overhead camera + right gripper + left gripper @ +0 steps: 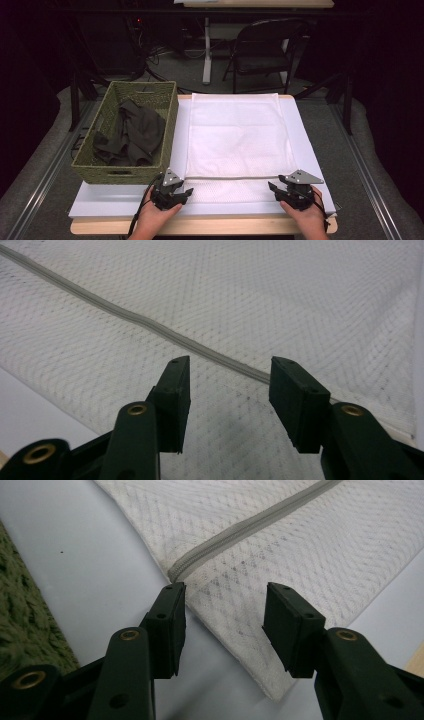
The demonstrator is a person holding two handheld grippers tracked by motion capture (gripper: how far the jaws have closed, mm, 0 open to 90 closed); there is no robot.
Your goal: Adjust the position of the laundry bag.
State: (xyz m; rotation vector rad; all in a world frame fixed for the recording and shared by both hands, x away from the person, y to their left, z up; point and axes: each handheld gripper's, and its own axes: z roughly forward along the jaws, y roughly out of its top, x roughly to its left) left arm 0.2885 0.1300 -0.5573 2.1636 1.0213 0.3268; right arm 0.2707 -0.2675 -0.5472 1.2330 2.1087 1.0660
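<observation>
Approach step: left gripper (186, 192) and right gripper (272, 187), jaws apart and holding nothing, hover over the near corners of the mesh bag (235, 135) lying flat on the table (125, 197). Next: close on the near edge below the zipper (260, 522).

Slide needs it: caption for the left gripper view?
Open left gripper poised over the white mesh bag's corner, near its zipper.

White mesh cloth bag (234, 135) with a ribbed grey zipper (250, 527). Woven green basket (100, 170), rough; dark matt cloth (137, 132). Smooth matt worktop (125, 197).
</observation>
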